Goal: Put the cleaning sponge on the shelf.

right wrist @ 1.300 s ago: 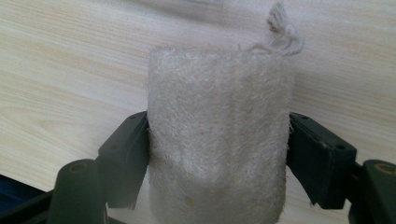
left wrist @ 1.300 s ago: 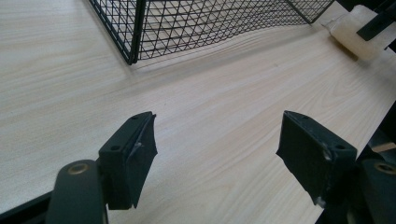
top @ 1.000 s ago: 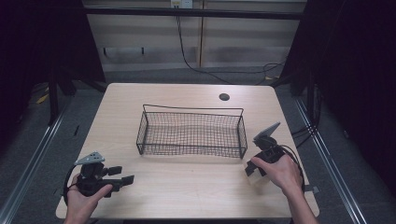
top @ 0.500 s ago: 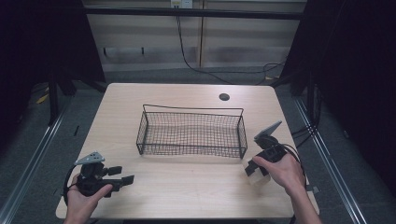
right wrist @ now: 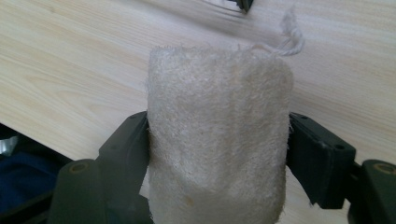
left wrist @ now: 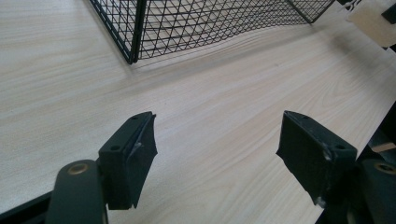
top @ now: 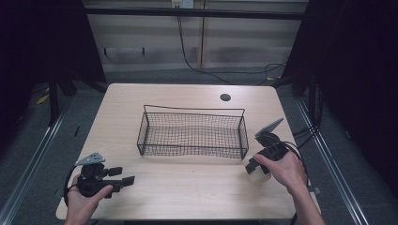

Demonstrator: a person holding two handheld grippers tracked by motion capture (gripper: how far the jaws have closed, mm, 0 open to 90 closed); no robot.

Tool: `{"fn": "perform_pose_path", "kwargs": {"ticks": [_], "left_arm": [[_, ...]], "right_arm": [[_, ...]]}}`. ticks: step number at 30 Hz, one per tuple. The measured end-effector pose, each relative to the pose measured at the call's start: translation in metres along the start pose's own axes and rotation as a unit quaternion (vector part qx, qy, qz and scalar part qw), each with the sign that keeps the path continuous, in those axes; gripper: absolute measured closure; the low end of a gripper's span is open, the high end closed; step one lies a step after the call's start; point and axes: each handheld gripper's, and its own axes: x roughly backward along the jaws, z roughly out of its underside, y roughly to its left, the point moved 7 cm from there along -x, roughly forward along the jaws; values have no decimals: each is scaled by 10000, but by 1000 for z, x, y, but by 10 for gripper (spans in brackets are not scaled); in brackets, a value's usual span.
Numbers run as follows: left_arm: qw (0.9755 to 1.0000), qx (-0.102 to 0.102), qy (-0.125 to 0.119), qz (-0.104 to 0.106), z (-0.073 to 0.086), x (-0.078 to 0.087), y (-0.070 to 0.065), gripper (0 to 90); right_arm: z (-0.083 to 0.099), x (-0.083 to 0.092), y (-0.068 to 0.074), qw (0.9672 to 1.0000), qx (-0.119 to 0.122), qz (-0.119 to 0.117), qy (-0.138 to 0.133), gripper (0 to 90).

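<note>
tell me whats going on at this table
A person sits at a wooden table with tongs in each hand. The right tongs are closed on a beige fibrous pad with a string loop, held near the table's right edge, just beside the black wire basket. The basket has nothing in it. The left tongs hover open over bare wood at the near left corner, holding nothing.

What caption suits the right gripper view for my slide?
Right gripper shut on a beige fibrous pad above the wooden table.
</note>
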Motion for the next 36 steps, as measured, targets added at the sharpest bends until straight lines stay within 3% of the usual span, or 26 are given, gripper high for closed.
{"fn": "perform_pose_path", "kwargs": {"ticks": [7, 13, 19, 36], "left_arm": [[10000, -19, 13, 0, 0, 0, 0, 274], [10000, -8, 24, 1, 0, 0, 0, 275], [10000, -29, 19, -7, 0, -1, -1, 275], [10000, -14, 44, 6, 0, -1, -1, 274]], "right_arm": [[-1, 10, 9, 9995, 151, -279, -19, 270], [-6, 17, 14, 9991, 290, -313, -33, 270], [-11, 25, 24, 9974, 523, -499, -58, 270], [-39, 47, 51, 9953, 811, -509, -132, 270]]}}
